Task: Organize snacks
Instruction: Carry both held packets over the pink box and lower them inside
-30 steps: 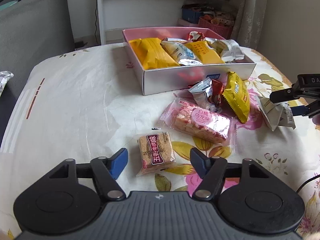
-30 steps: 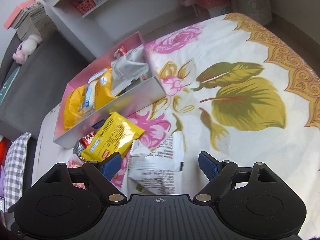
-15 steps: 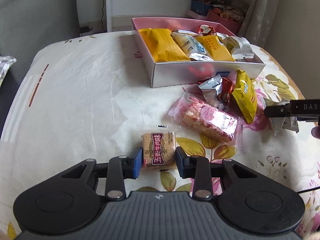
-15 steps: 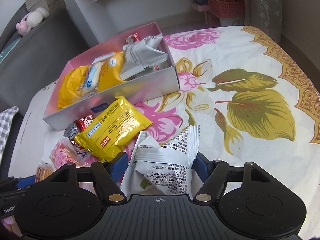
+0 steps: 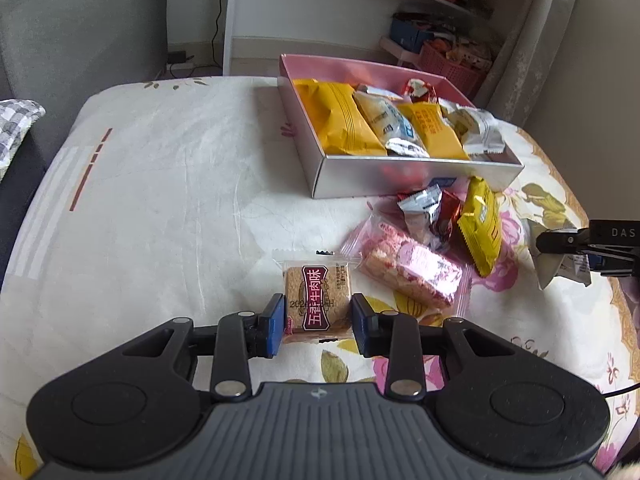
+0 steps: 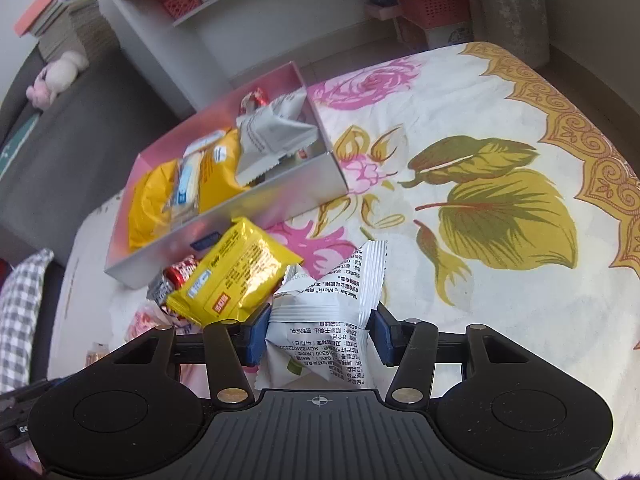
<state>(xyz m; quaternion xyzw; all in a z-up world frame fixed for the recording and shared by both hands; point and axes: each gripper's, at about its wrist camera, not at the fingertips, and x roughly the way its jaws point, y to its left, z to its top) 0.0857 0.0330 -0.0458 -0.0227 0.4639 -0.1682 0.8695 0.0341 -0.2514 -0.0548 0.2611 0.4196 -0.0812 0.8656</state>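
My left gripper (image 5: 318,320) is shut on a clear-wrapped biscuit pack with a maroon label (image 5: 318,300), low over the floral cloth. My right gripper (image 6: 318,336) is shut on a white snack packet (image 6: 332,320); it also shows at the right edge of the left wrist view (image 5: 560,258). The pink-lined snack box (image 5: 400,178) stands behind, holding yellow and white packets. In front of it lie a pink wafer pack (image 5: 408,270), a yellow packet (image 5: 480,228) and a silver-red candy (image 5: 430,212). The box (image 6: 256,208) and yellow packet (image 6: 236,276) show in the right wrist view.
The floral cloth (image 5: 160,200) covers a rounded table with edges at left and right. A grey sofa (image 5: 80,32) and a white shelf (image 5: 360,8) with baskets stand beyond it. A checked cushion (image 5: 16,128) lies at the left.
Both grippers went from open to shut: the left closed on the biscuit pack, the right on the white packet. Both views have risen a little.
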